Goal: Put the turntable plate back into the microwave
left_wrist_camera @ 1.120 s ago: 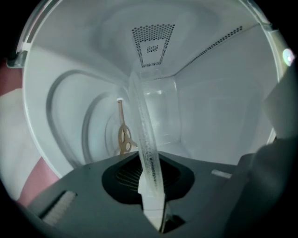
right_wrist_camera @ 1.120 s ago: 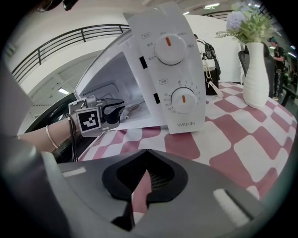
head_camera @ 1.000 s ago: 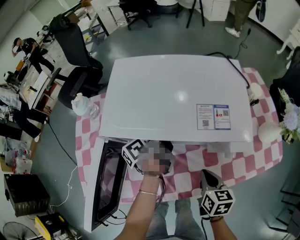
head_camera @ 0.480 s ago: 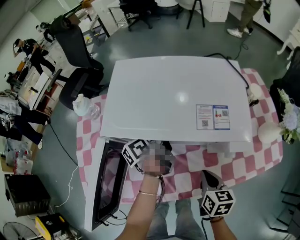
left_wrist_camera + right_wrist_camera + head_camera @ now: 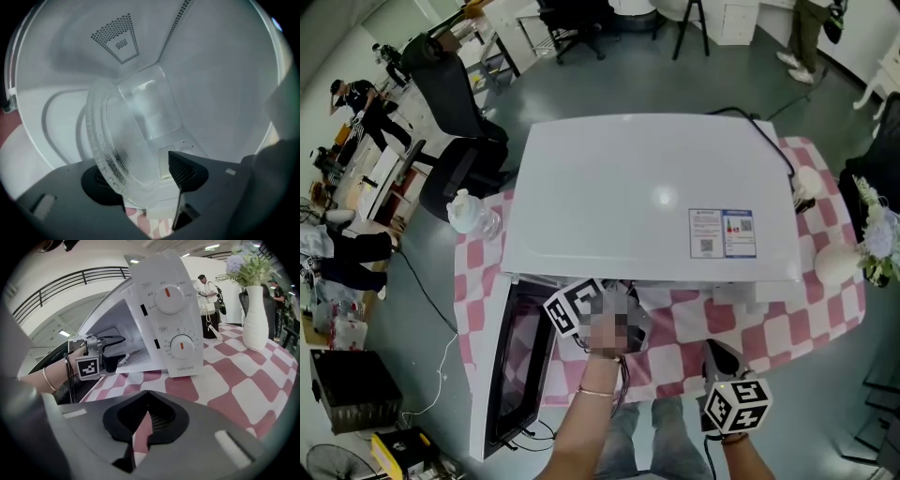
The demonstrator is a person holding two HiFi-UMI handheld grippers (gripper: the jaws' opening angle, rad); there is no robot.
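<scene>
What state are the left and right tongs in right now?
Left tongs: shut on the plate.
Right tongs: shut, holding nothing.

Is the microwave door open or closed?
Open. The door stands swung out from the microwave, and the left gripper holds the plate inside.

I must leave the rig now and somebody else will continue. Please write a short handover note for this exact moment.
Left gripper: shut on the glass turntable plate, reaching into the microwave cavity.
Right gripper: shut, empty, above the checked tablecloth in front of the microwave.
Plate: inside the cavity, tilted on its edge, not seated.
Done: door open, plate in the cavity.
Left: lay the plate flat on the cavity floor, release, withdraw.
</scene>
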